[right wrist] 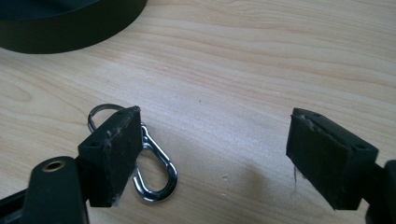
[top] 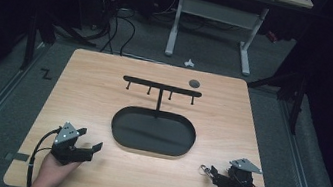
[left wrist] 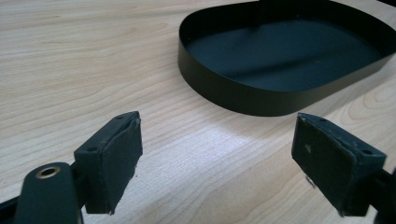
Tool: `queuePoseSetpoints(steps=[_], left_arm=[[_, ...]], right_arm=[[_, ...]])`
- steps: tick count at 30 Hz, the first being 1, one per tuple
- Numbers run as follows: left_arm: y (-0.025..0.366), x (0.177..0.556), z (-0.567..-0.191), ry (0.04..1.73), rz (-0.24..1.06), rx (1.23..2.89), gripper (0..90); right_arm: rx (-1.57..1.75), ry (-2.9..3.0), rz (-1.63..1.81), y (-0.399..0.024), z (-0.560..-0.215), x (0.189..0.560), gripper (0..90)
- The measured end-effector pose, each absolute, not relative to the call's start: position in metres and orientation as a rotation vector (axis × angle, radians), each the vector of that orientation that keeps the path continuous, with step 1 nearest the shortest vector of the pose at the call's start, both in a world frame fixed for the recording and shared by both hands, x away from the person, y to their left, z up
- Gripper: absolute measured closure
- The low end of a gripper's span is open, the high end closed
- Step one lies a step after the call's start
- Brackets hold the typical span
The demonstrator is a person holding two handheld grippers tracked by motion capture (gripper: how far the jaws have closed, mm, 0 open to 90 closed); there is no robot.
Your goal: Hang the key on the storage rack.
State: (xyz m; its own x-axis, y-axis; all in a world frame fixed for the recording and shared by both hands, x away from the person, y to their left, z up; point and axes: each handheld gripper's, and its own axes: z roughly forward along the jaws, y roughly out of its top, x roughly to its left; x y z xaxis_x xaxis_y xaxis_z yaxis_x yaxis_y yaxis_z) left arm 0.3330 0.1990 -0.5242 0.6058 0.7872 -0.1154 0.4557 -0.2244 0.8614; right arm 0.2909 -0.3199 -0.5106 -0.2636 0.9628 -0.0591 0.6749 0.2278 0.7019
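Lying flat on the pale wooden surface, a shiny silver metal carabiner clip with a small key ring, beside one pad of the wide, empty right tool. Probably off-centre: closing now could skid it aside. Left tool wide, empty.

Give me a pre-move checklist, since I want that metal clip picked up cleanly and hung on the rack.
1. Right gripper jaws open: ok.
2. Carabiner clip between the jaws: ok, it lies flat on the table beside the left-hand pad.
3. Clip centred in the gap: not ok.
4. Left gripper open and holding nothing: ok.
5. Hook rack upright in its oval tray, hooks bare: ok.
6. Clip's gate closed: cannot tell.
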Motion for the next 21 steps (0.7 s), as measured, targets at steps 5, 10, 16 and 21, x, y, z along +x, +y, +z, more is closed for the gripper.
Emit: queuePoseSetpoints(steps=[5,10,16,21], left_arm=[[0.198,0.330,-0.525,0.980,0.421,1.890,16.7],[0.199,0.329,-0.522,0.949,0.421,1.886,16.7],[0.201,0.328,-0.517,0.936,0.429,1.867,16.7],[0.202,0.328,-0.515,0.919,0.424,1.860,17.0]], right_arm=[[1.544,2.041,0.731,-0.321,-0.505,0.292,19.5],[1.569,2.113,0.644,-0.318,-0.494,0.297,21.4],[1.587,2.211,0.558,-0.311,-0.494,0.306,22.3],[1.610,2.263,0.504,-0.311,-0.493,0.311,23.8]])
